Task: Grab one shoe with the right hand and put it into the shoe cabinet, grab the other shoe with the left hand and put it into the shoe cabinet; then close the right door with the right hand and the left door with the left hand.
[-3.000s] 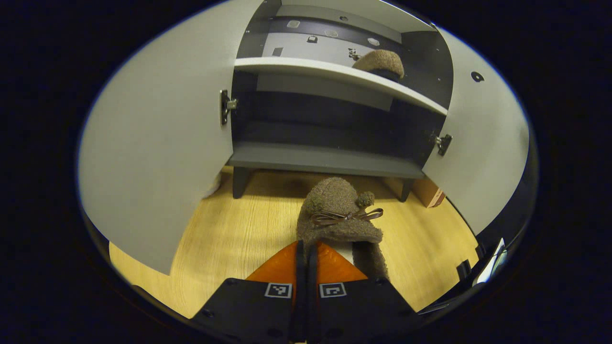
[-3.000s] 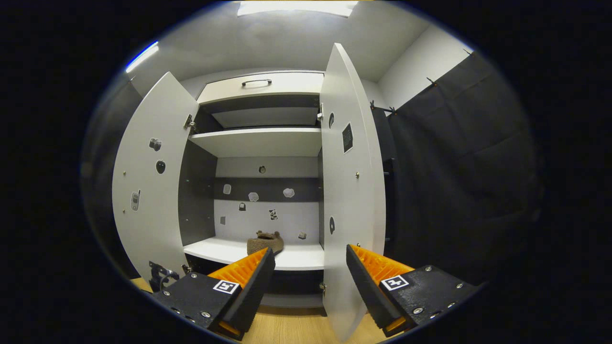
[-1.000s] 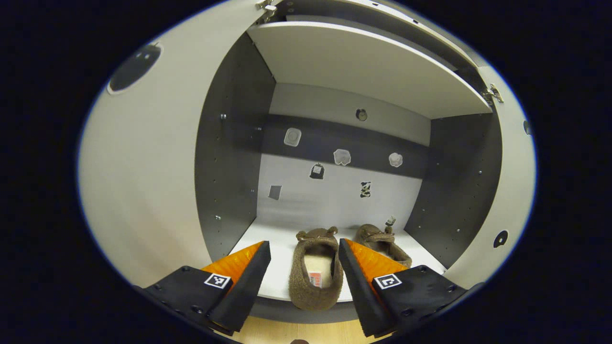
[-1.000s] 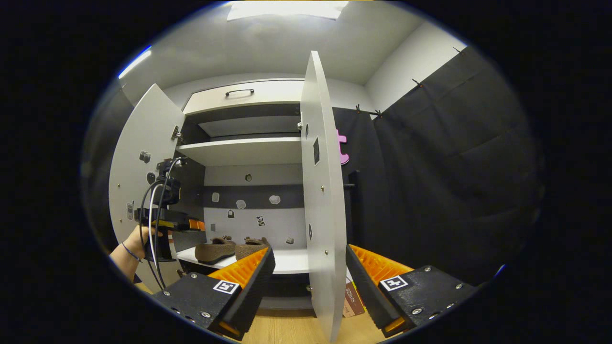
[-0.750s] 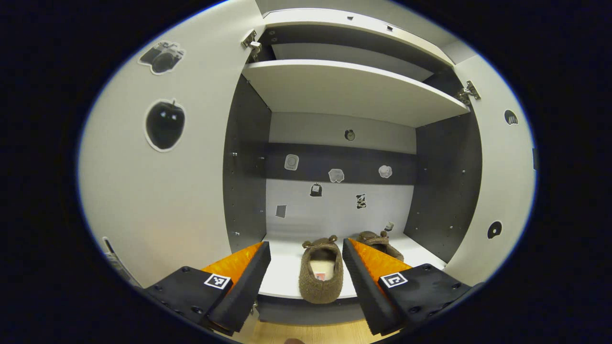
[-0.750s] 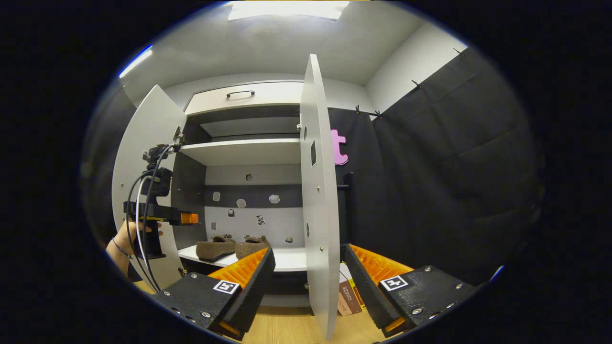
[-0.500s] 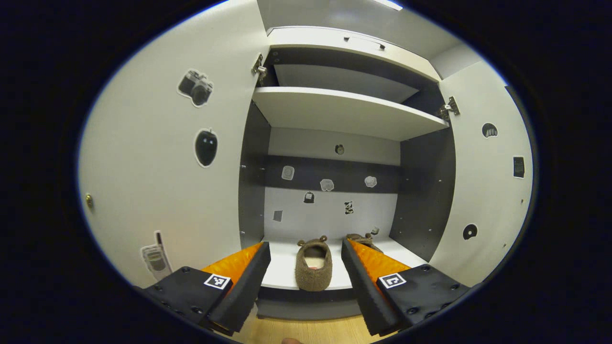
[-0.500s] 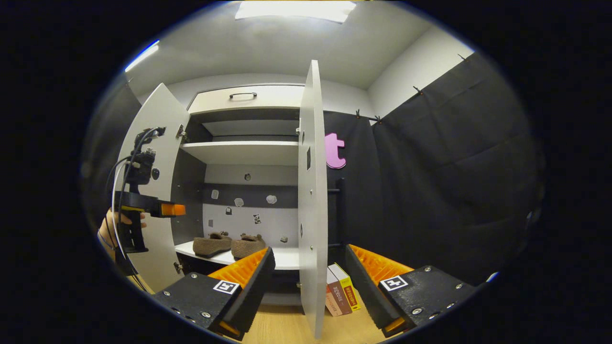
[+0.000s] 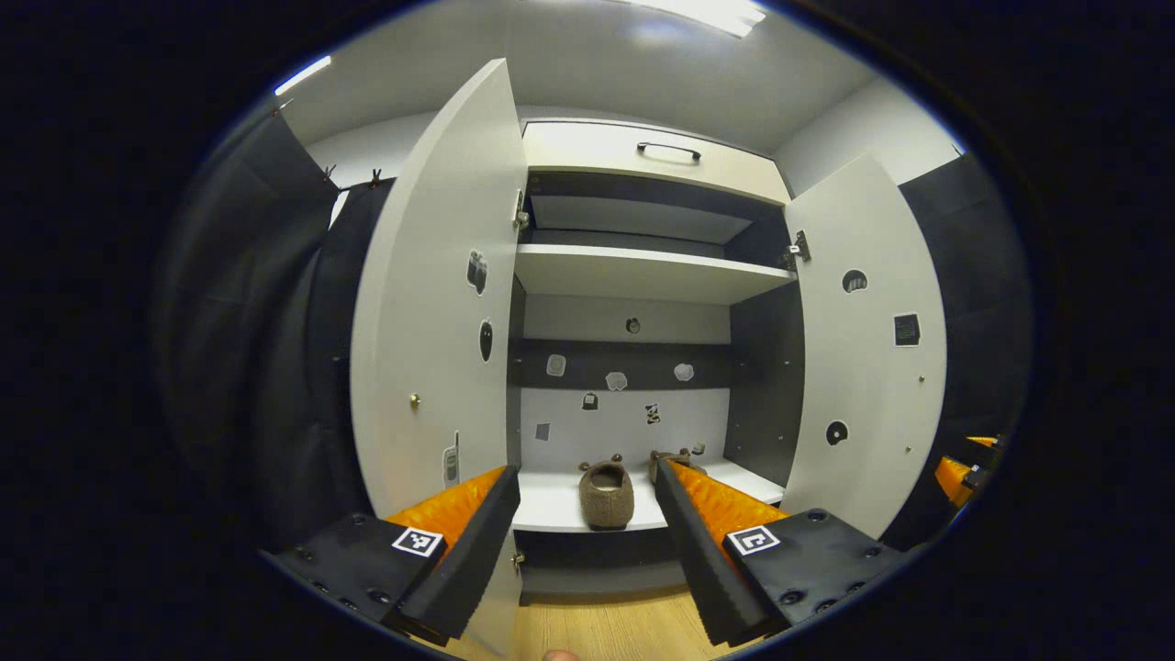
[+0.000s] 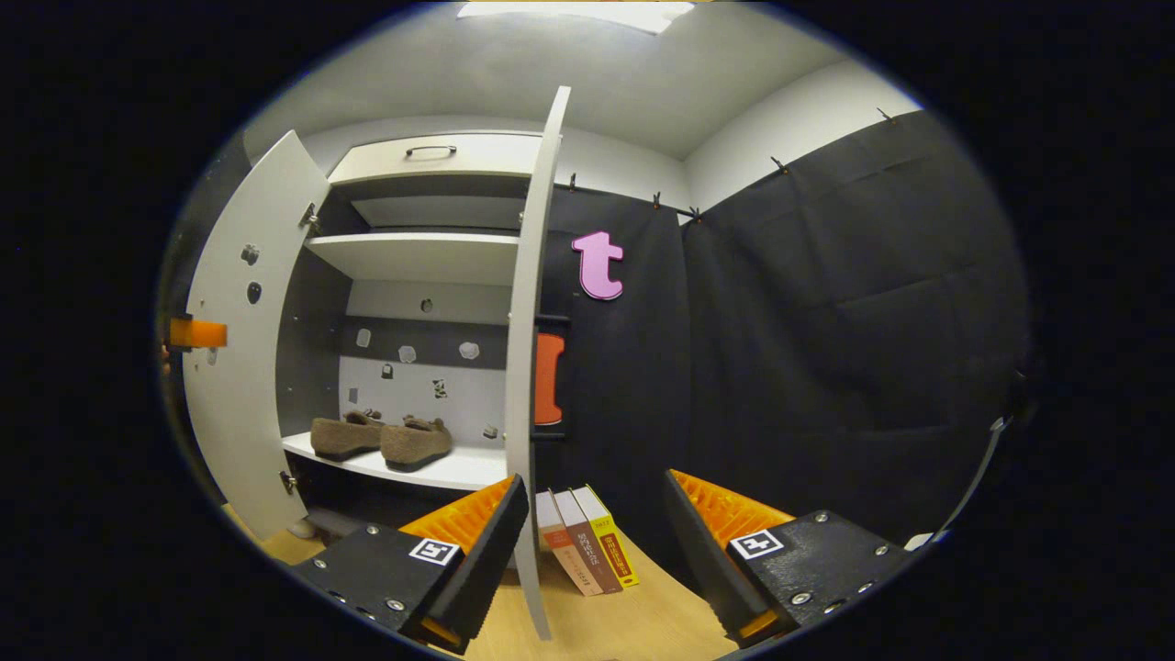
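Note:
Two brown fuzzy shoes (image 9: 606,482) (image 9: 677,455) sit side by side on the cabinet's lower white shelf (image 9: 551,503). In the right gripper view the same shoes (image 10: 344,436) (image 10: 415,442) lie on that shelf (image 10: 459,470). Both doors are open: the left door (image 9: 431,303) and the right door (image 9: 867,367). My left gripper (image 9: 586,473) is open and empty, well back from the shelf. My right gripper (image 10: 592,482) is open and empty, near the right door (image 10: 528,321), which I see edge-on beside its left finger. The left gripper (image 10: 197,332) shows by the left door (image 10: 234,367).
Three books (image 10: 587,551) lean on the wooden floor (image 10: 643,624) against the black cloth, just right of the cabinet. An upper white shelf (image 9: 643,271) and a drawer with a handle (image 9: 670,149) top the cabinet. Black cloth walls flank both sides.
My left gripper let go of the second shoe on the shelf, opened and drew back from the cabinet. My right gripper swung right, toward the outer side of the right door.

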### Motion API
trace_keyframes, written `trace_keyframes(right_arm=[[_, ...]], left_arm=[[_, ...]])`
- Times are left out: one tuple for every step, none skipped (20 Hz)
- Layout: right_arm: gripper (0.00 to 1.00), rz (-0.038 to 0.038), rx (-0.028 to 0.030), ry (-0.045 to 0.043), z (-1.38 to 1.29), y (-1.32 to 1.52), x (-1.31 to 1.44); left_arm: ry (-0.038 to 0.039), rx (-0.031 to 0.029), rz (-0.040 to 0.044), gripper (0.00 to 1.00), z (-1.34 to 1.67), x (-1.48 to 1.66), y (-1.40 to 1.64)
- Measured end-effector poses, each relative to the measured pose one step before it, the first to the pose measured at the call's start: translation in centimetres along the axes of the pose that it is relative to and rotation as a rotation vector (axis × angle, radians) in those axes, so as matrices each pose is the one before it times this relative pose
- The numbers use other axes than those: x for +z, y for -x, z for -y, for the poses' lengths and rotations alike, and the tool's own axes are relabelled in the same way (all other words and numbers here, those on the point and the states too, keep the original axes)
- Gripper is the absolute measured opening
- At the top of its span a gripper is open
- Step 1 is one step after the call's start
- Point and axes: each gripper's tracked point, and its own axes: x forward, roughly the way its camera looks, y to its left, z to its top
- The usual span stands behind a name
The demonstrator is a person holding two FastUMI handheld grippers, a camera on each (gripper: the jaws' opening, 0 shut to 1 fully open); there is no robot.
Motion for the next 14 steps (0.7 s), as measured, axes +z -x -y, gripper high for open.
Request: trace_keyframes(right_arm=[[0.92, -0.01963, -0.01121, 0.00461, 0.471, -0.816, -0.932], [0.92, -0.01757, -0.01121, 0.00233, 0.407, -0.741, -1.048], [0.92, -0.01928, -0.00865, -0.00175, 0.324, -0.778, -0.925], [0.92, -0.01690, -0.00683, -0.00041, 0.114, -0.737, -0.827], [0.92, -0.01385, -0.00788, 0.00365, 0.134, -0.604, -0.780], [0.92, -0.01234, 0.00082, 0.00083, -0.221, -0.593, -0.646], [0.92, -0.01120, 0.00963, -0.00699, -0.392, -0.298, -0.417], [0.92, -0.00945, 0.01484, -0.00947, -0.612, 0.045, 0.035], [0.92, 0.00150, -0.00578, 0.00038, -0.063, -0.007, -0.072], [0.90, 0.00829, -0.00065, 0.00964, 0.059, -0.098, 0.123], [0.90, 0.00711, 0.00186, 0.01198, -0.140, -0.034, 0.159], [0.89, 0.00345, 0.00331, 0.00346, -0.240, 0.143, 0.084], [0.89, 0.00440, 0.00086, 0.01015, -0.403, 0.179, 0.036], [0.86, 0.01178, -0.00050, 0.01454, -0.306, 0.103, 0.264]], left_arm=[[-0.01314, 0.01353, 0.01812, 0.96, -0.750, 0.386, 1.203], [-0.01537, 0.01895, 0.02079, 0.96, -0.944, 0.212, 0.978], [-0.01387, 0.01236, 0.01416, 0.97, -0.665, 0.131, 1.008], [0.00381, -0.00036, 0.00564, 0.94, -0.386, -0.112, 0.851], [0.01006, -0.00442, -0.00173, 0.95, -0.379, -0.211, 0.942], [0.01048, -0.00031, -0.00367, 0.96, -0.501, -0.206, 0.714], [0.00960, 0.00288, -0.00390, 0.97, -0.670, -0.279, 0.750], [0.00499, 0.00435, -0.00127, 0.96, -0.754, -0.229, 0.772], [0.00192, 0.00171, 0.00236, 0.97, -0.628, -0.136, 0.685], [0.00035, -0.00239, 0.00111, 0.97, -0.615, -0.093, 0.689], [-0.00088, 0.00198, 0.00263, 0.97, -0.623, -0.068, 0.486], [-0.00552, 0.00564, 0.00394, 0.97, -0.596, -0.008, 0.416], [-0.00536, 0.01218, 0.00479, 0.97, -0.752, 0.067, 0.368], [-0.00526, 0.01623, 0.00781, 0.96, -0.661, 0.161, 0.191]])
